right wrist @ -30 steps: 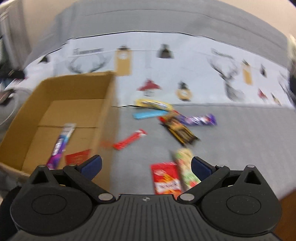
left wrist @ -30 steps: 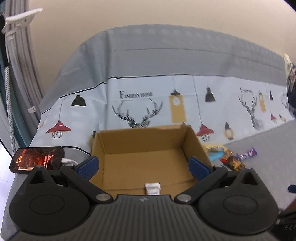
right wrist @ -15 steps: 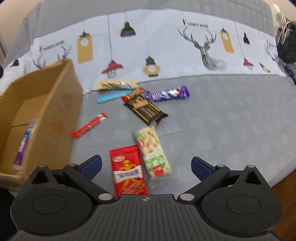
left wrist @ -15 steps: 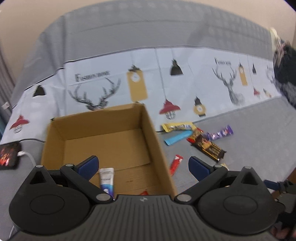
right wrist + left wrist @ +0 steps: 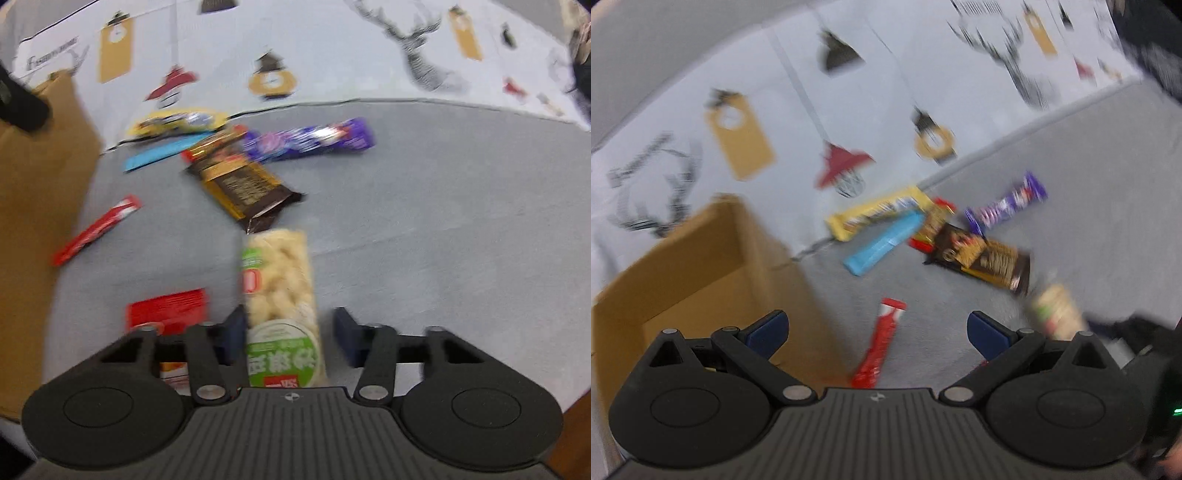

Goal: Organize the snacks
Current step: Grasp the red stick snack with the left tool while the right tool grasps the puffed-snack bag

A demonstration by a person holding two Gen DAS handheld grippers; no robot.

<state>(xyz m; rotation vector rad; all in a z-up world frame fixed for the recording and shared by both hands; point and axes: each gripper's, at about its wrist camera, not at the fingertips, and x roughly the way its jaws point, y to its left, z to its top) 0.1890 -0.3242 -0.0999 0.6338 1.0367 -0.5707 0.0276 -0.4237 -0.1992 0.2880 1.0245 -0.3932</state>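
snacks on cloth [image 5: 443,240]: 7 | box [image 5: 701,266]: 1 | grippers: L [image 5: 877,332] + R [image 5: 290,332], jaws apart

The left wrist view looks down and forward from beside the cardboard box [image 5: 701,266], set fairly high over the grey surface [image 5: 1071,177]. The right wrist view sits lower and nearer, facing the same way; both share the dark chocolate bar [image 5: 986,258] [image 5: 243,184] and the red stick packet [image 5: 879,343] [image 5: 96,229].
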